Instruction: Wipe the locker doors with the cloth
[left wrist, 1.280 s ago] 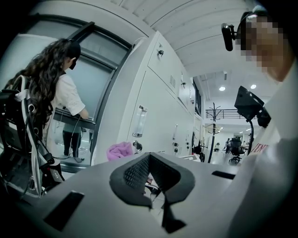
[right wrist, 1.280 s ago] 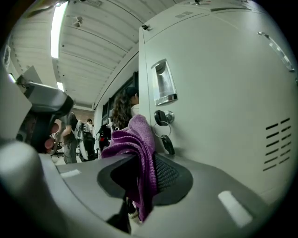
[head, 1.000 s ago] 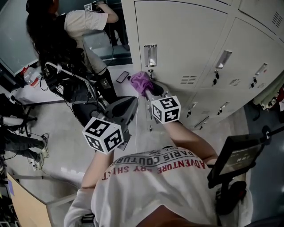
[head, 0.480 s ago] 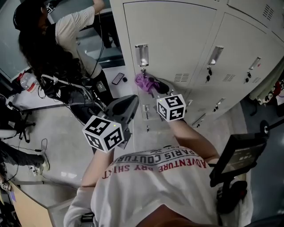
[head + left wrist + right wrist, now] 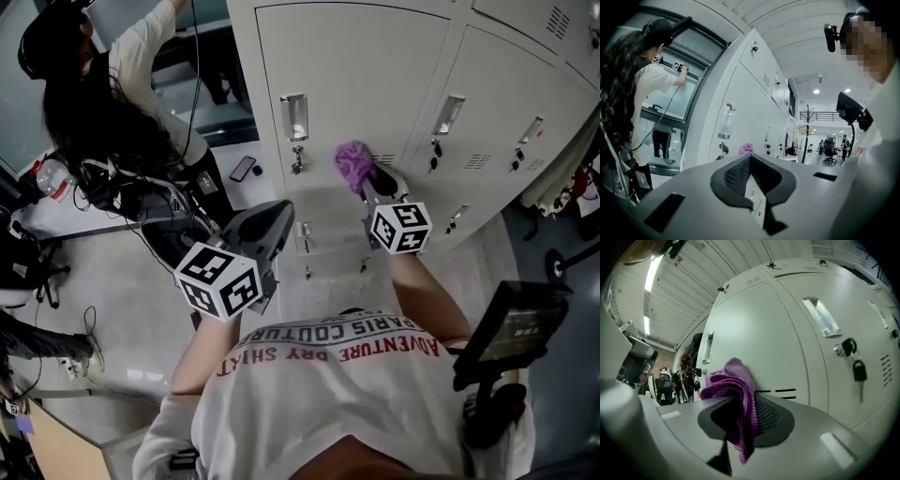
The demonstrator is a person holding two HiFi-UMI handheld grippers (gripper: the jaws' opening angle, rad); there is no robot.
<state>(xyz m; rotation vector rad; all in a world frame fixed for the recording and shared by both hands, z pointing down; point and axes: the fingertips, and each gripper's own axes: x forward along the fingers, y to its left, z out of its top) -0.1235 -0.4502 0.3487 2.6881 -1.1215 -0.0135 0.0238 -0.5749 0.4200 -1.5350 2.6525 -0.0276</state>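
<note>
The locker doors point(image 5: 366, 84) fill the far side. The left claw point(image 5: 751, 171), pressed together on nothing, hangs near and to the left, apart from the doors. The right claw point(image 5: 743, 416) pinches the purple cloth point(image 5: 733, 385), which lies against the leftmost door beside its vents point(image 5: 776, 391).

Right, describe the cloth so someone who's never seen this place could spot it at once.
Find the bank of pale grey lockers. At the end door, near its vent slots, the right gripper holds the cloth up to the metal. It is the only purple, crumpled, soft thing among flat grey doors and metal handles.
</note>
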